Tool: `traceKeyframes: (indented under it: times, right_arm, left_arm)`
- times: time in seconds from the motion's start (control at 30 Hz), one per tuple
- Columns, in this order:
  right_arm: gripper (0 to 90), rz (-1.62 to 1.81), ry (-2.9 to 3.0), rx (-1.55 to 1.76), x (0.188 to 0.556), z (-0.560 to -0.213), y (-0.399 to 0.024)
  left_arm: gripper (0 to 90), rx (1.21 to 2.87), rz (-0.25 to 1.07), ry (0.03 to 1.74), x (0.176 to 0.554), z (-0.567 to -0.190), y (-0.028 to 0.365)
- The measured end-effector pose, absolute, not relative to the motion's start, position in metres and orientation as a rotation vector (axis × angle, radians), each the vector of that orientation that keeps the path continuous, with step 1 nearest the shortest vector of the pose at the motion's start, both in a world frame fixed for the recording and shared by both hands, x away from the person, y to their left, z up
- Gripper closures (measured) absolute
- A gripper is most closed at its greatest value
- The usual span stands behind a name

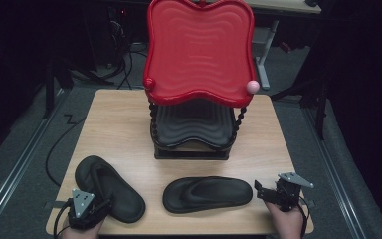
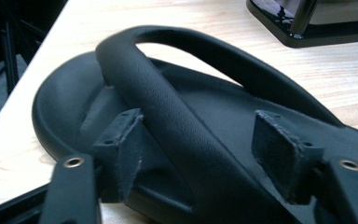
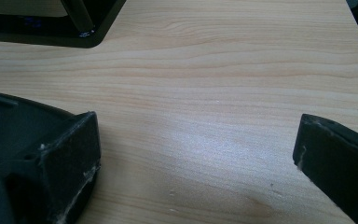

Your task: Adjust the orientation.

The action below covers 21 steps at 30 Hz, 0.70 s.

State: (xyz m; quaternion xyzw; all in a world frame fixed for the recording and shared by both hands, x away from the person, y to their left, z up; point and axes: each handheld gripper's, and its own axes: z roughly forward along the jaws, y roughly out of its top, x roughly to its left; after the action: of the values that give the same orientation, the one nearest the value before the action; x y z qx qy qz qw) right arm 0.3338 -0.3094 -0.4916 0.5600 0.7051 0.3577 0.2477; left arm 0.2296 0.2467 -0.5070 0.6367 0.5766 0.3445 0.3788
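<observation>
Presently the work in hand appears to be the pick-up of the left sandal [image 1: 108, 188], one of a pair of black thong sandals lying on the wooden table [image 1: 119, 124]. Taking the two-tier stand [image 1: 193, 119] with its red tray as landmark: the left sandal lies in front of the stand and off to its left, heel end toward the near table edge; the right sandal [image 1: 208, 194] lies directly in front of the stand, set crosswise.

Left gripper [image 1: 95, 211]: positioned at the near end of the left sandal. In the left gripper view its pads [image 2: 121, 149] stand spread, one on each side of the nearer strap [image 2: 168, 121], with visible gaps; nothing is pinched.

Right gripper [image 1: 264, 193]: held in front of the stand and to its right, just beyond the end of the right sandal. In the right gripper view its jaws are spread wide over bare tabletop, holding nothing.

Assessment: the approach is complete, the grasp not yet made. The next move calls for closing the left jaws squarely on the strap, then lifting. The strap looks soft and rounded; a shallow or off-centre pinch could slip.
</observation>
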Motion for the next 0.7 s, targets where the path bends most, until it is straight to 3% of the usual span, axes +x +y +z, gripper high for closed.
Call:
traceKeyframes:
  times: [0.27,0.7]
  right_arm:
    - [1.5,0.972,1.928,1.525,0.3336,-0.4924,-0.3090]
    - [2.5,0.974,1.932,1.519,0.3337,-0.4925,-0.3074]
  left_arm:
    - [46.4,1.620,0.869,1.478,0.2292,-0.5052,0.2467]
    - [73.5,1.654,0.888,1.411,0.2294,-0.5010,0.2455]
